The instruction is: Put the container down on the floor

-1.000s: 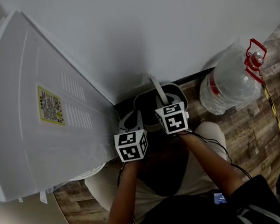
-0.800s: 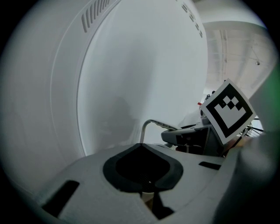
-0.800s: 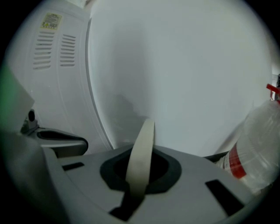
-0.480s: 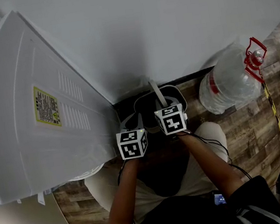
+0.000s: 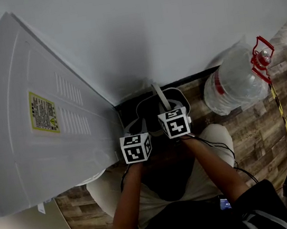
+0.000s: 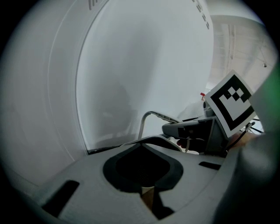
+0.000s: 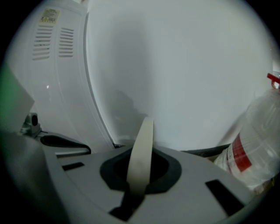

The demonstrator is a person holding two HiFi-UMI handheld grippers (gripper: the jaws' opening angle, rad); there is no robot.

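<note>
CHANGE: tools hardly shifted in a second | HOLD: right tool (image 7: 127,207) clamped on pale strap handle (image 7: 141,153); left tool (image 6: 148,202) closed at rim | ITEM: dark round plastic container (image 5: 176,101) low in wall corner above wood-plank floor (image 5: 251,122) | READ: descent seemingly over, release next.

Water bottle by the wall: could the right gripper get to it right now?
Probably not yet: the right gripper is shut on the container's handle. Nothing stands between it and the water bottle, so once freed, likely yes.

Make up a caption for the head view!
Right gripper grips the container by its white handle, in a corner beside a water jug.
</note>
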